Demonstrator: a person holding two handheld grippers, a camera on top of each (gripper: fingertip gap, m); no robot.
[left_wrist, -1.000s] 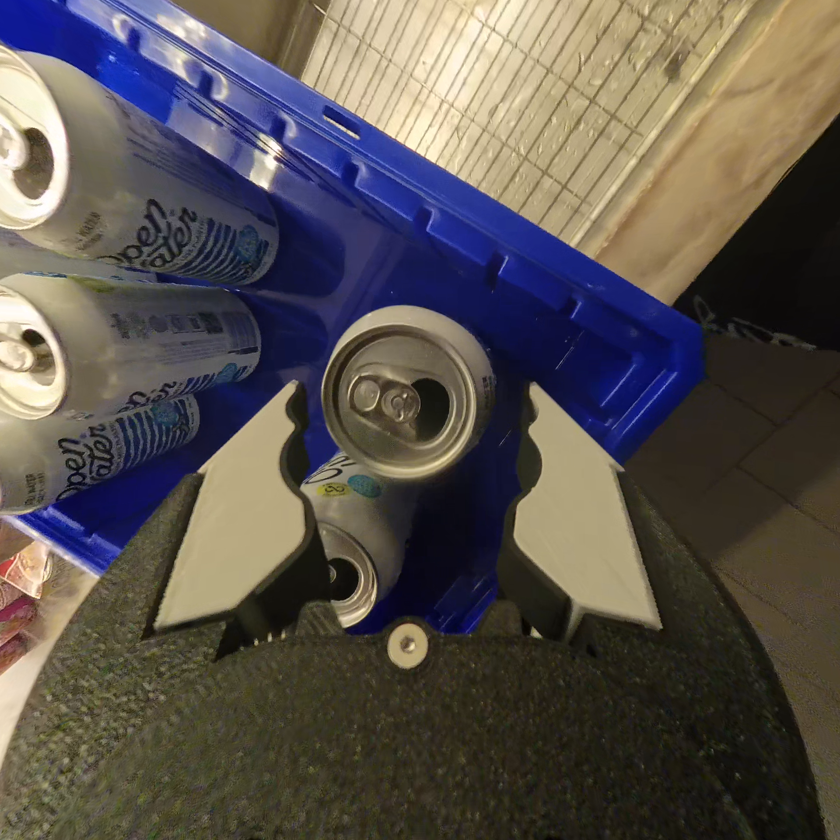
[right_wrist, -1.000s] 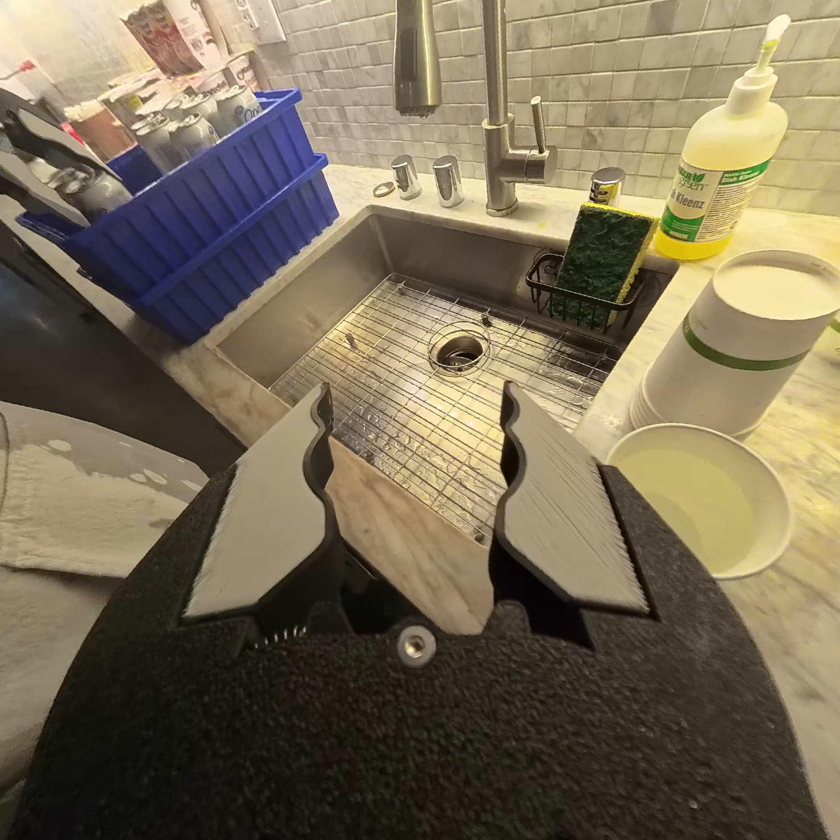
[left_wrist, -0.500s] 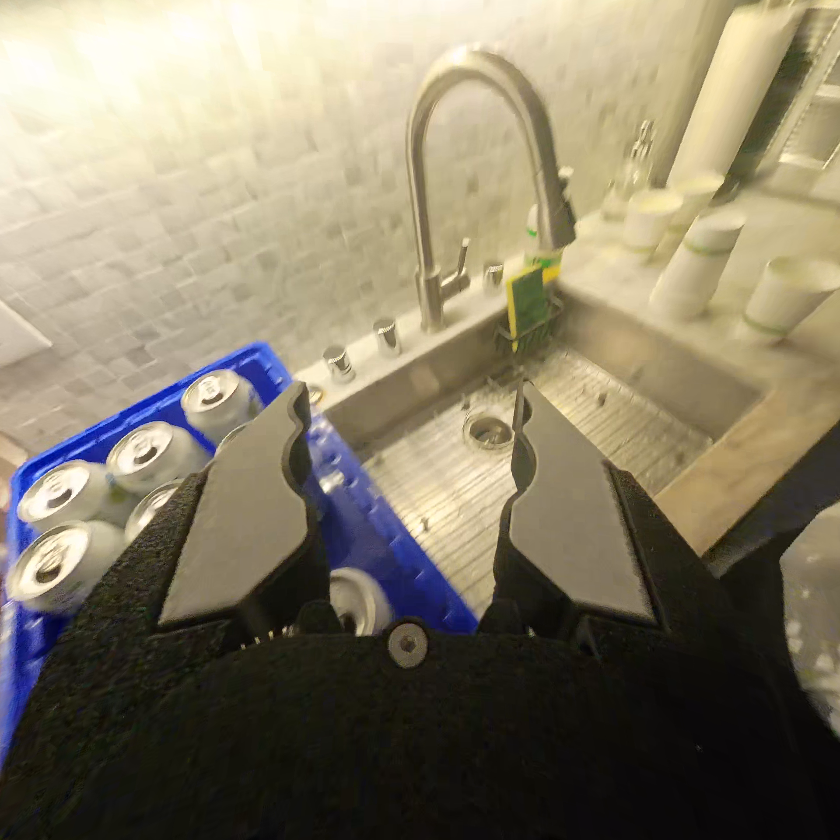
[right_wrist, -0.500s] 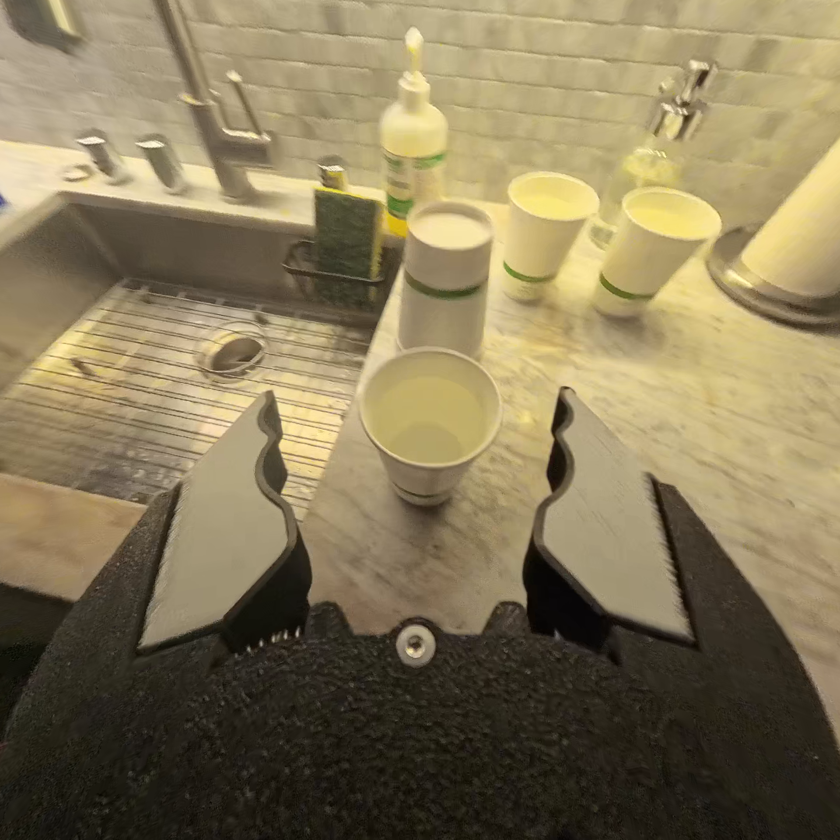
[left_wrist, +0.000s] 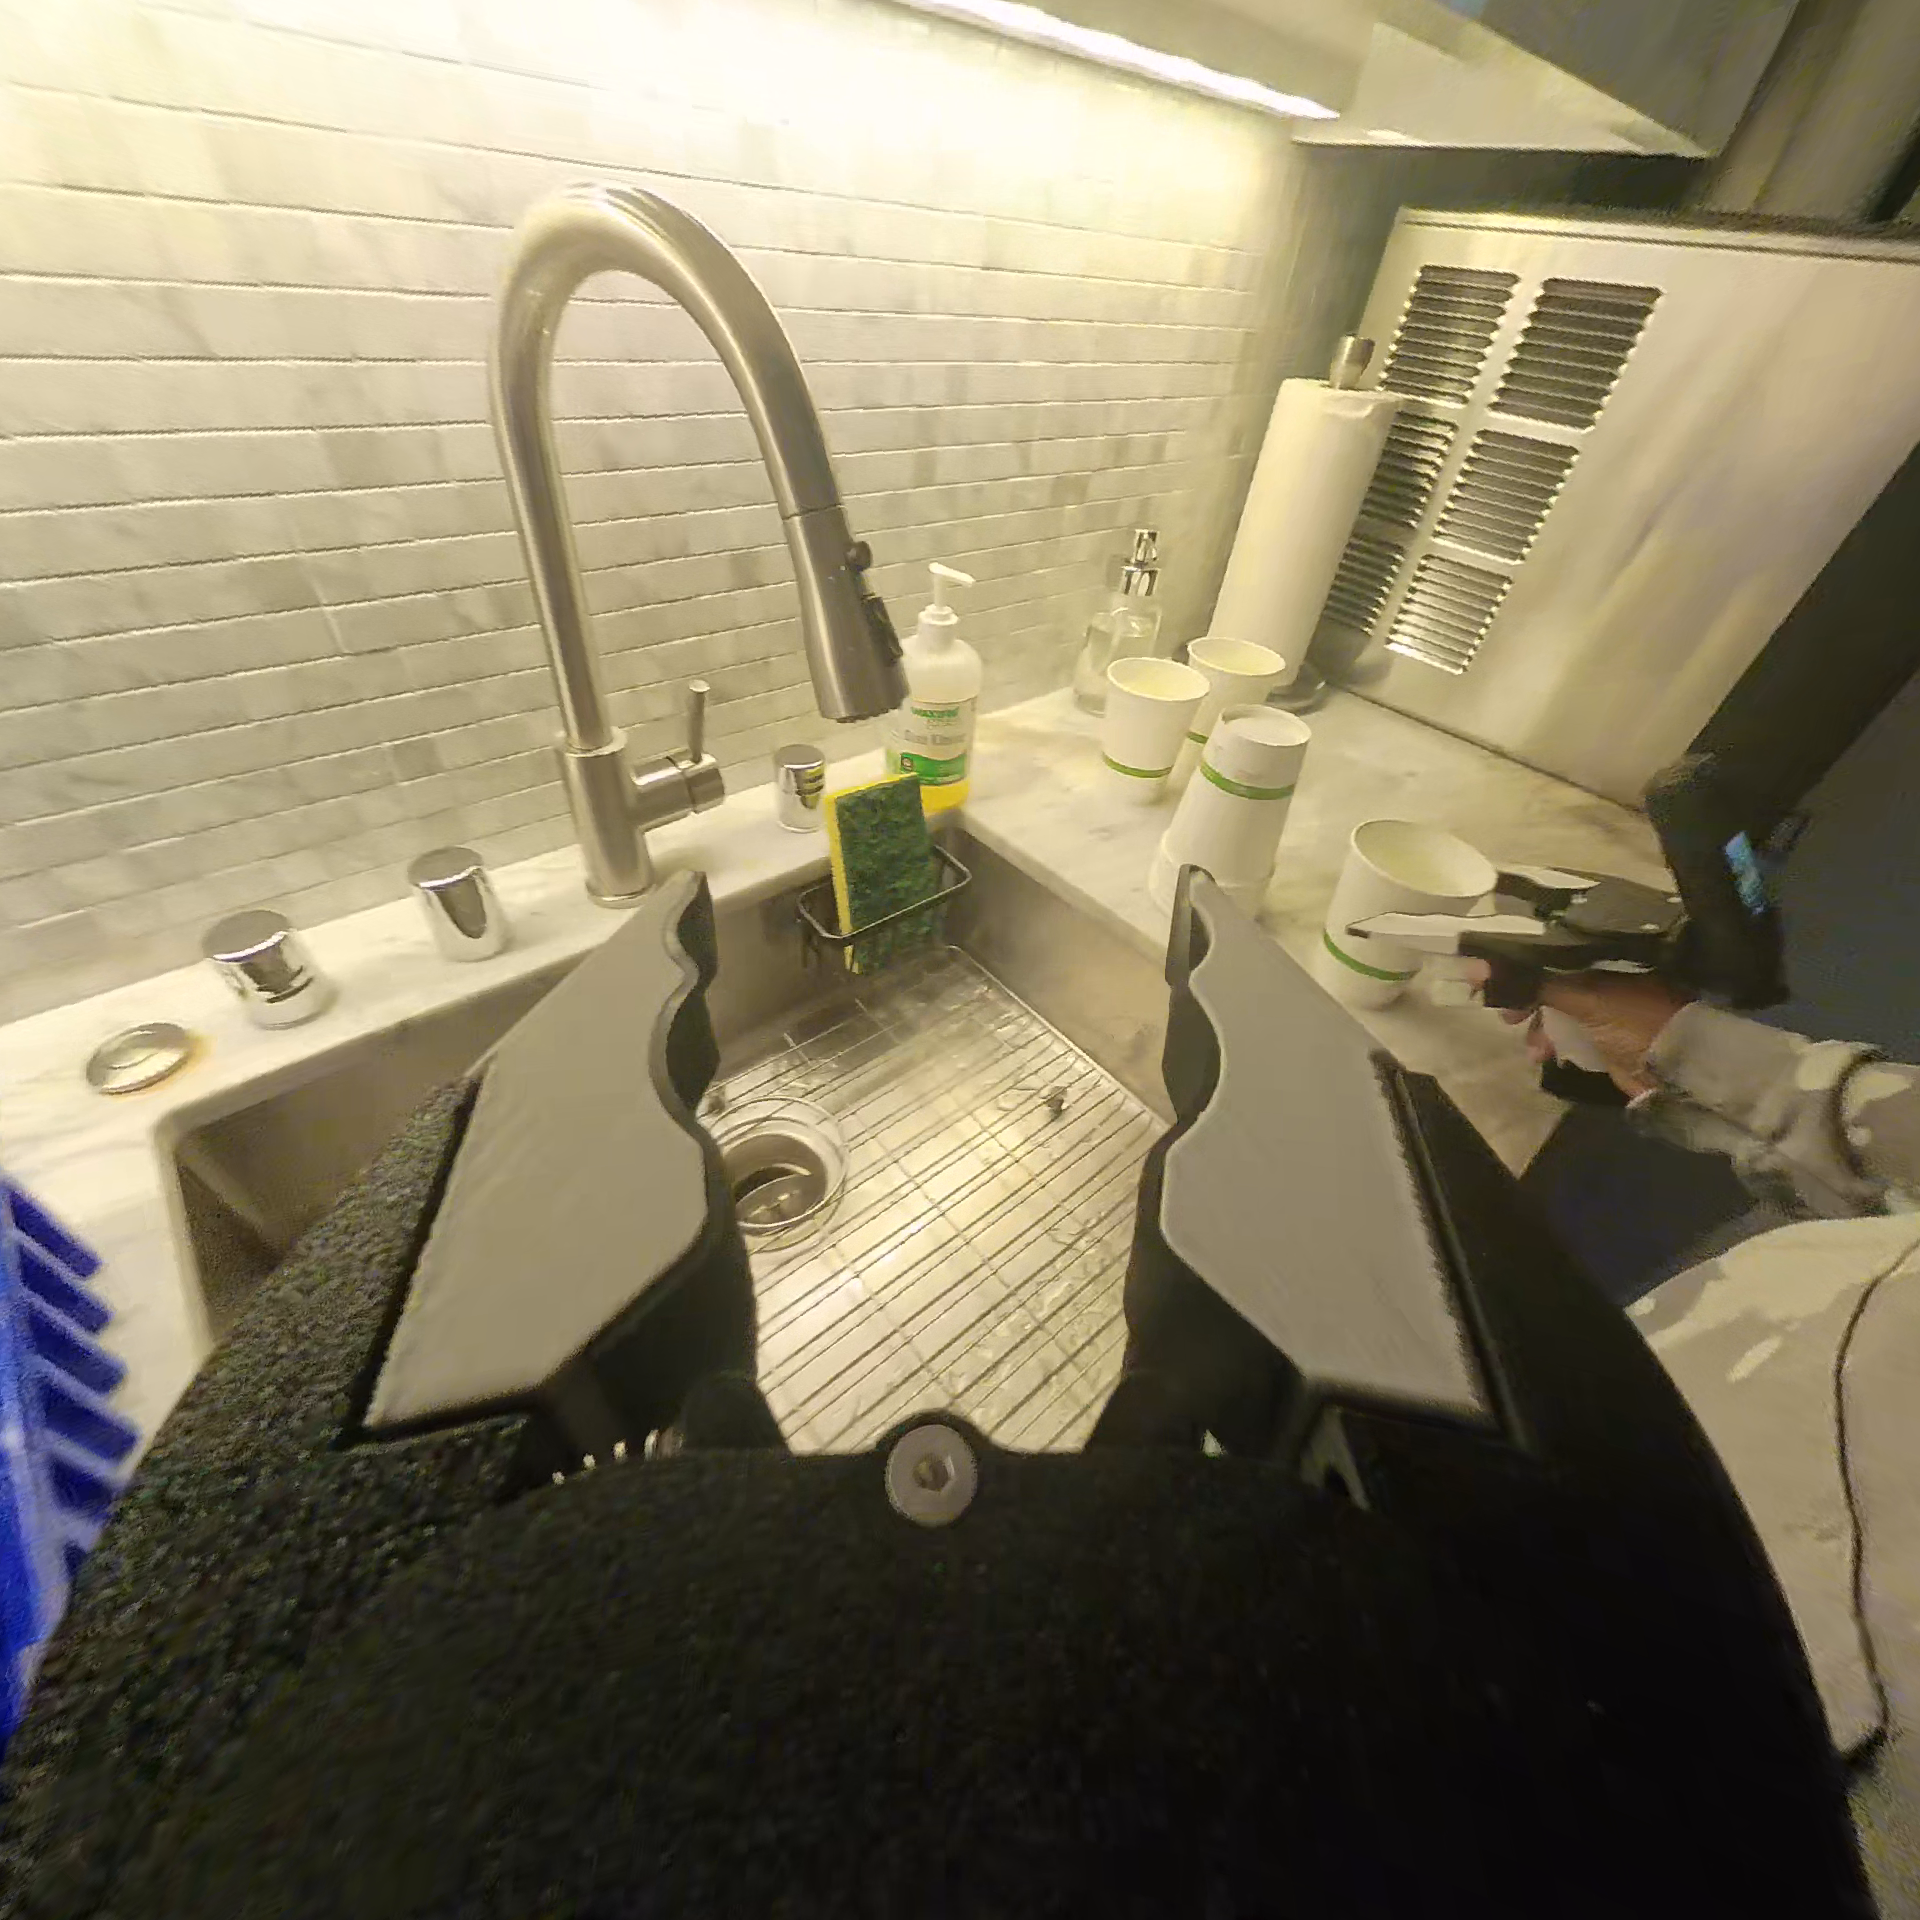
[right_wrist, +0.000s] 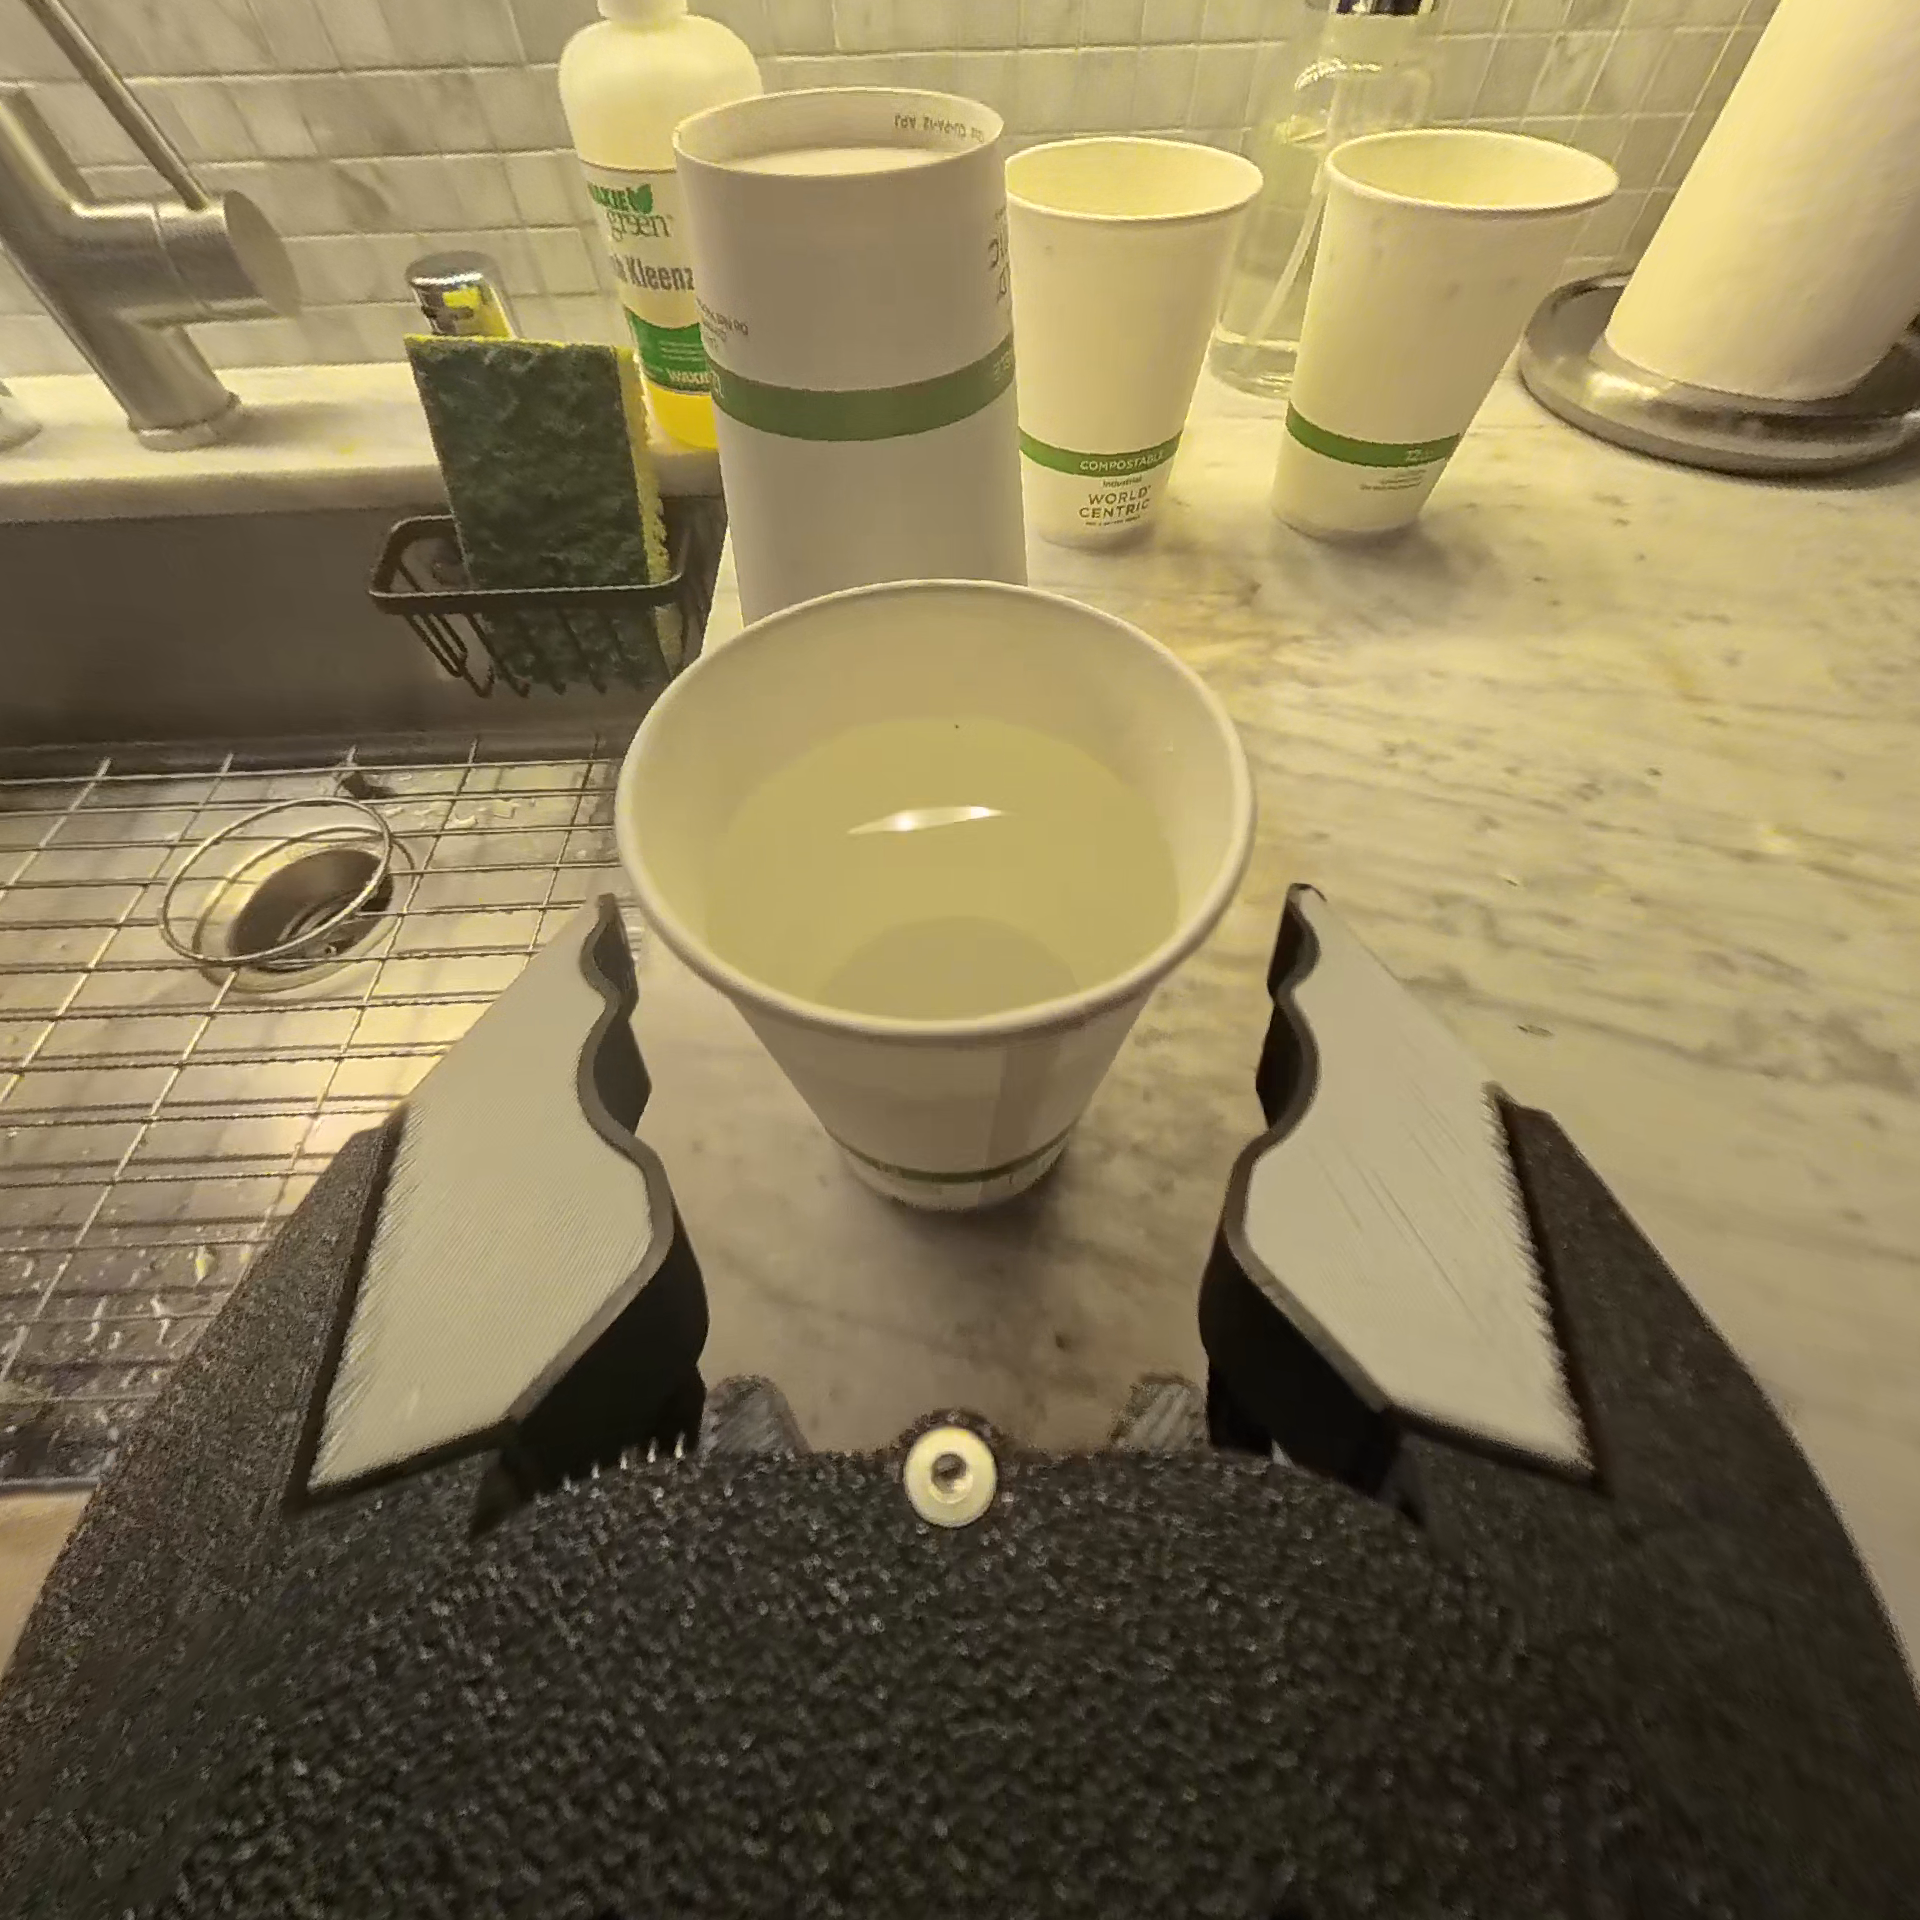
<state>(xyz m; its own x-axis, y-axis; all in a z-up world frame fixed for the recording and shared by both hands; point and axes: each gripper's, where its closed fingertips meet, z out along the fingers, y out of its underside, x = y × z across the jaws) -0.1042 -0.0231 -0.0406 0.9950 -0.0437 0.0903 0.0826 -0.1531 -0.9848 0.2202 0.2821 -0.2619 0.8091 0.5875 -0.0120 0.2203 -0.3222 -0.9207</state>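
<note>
A white paper cup with a green band holds pale liquid and stands on the marble counter just right of the sink. My right gripper is open, one finger on each side of the cup, not touching it. In the left wrist view the same cup stands by that gripper, held in a person's hand. My left gripper is open and empty, held high above the steel sink.
An upturned stack of cups stands right behind the filled cup, with two more cups, a soap bottle, a sponge in a rack and a paper towel roll. Faucet over sink; blue crate at left. About 35 cm separates my right fingertips from the soap bottle.
My left gripper lifted out of the blue crate of cans and swung over the sink. My right gripper swung from the sink to the filled cup, opened wider and closed in around it.
</note>
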